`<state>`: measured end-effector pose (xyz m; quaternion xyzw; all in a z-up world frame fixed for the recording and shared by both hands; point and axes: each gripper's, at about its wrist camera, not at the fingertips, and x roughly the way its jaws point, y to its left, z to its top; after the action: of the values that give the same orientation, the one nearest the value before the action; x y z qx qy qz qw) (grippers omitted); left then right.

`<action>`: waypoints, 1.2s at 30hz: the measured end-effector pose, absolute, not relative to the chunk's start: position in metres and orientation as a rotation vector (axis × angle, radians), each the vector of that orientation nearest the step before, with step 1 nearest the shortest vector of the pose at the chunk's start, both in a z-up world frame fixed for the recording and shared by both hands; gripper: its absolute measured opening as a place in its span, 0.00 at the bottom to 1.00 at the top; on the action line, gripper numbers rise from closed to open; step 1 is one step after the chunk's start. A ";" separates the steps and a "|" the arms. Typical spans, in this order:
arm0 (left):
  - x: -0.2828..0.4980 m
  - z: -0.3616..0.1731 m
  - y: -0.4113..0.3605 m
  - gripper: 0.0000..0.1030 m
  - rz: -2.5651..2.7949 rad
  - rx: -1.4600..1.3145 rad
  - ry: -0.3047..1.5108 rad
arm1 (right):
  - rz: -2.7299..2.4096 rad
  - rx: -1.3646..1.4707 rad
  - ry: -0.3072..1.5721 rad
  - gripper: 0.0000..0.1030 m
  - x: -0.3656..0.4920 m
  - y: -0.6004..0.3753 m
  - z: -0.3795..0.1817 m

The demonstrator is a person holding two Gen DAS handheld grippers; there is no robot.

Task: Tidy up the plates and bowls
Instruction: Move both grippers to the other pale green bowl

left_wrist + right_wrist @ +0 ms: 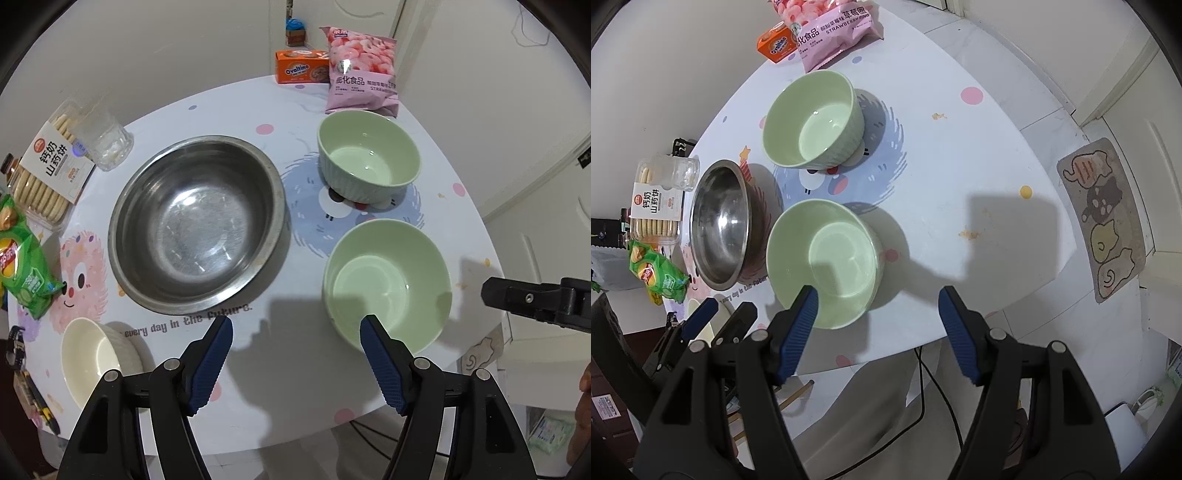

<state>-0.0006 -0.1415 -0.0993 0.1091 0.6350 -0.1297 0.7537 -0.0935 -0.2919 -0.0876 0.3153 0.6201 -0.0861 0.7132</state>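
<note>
While tongs gape: 2 green bowls (pixel 369 158), 1 steel basin (pixel 197 225).

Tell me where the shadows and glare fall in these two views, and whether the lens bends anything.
Left wrist view: hard gripper shadows cross the table between the open left gripper fingers; glare streaks the steel bowl; the table edge bows from fisheye. Right wrist view: a blocky shadow lies right of the near green bowl, another darkens its inside by the open right gripper; corners vignette black.
</note>
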 end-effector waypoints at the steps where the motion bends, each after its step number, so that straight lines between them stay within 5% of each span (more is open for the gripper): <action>1: 0.000 -0.101 -0.143 0.71 -0.282 0.242 1.387 | -0.186 0.695 1.375 0.67 -0.093 -0.291 -0.089; 30: 0.015 -0.179 -0.172 0.71 -0.273 0.309 1.501 | -0.147 0.594 1.493 0.67 -0.061 -0.287 -0.157; 31: 0.015 -0.182 -0.172 0.71 -0.273 0.307 1.506 | -0.140 0.581 1.497 0.65 -0.060 -0.286 -0.158; 35: 0.014 -0.189 -0.173 0.72 -0.262 0.306 1.504 | -0.113 0.528 1.515 0.29 -0.056 -0.280 -0.165; 36: 0.013 -0.189 -0.174 0.71 -0.267 0.300 1.495 | -0.096 0.527 1.518 0.27 -0.055 -0.278 -0.167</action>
<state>0.0126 -0.1738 -0.1890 0.1353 0.6750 -0.1205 0.7152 -0.0553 -0.2782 -0.1666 0.2360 0.6798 -0.0428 0.6931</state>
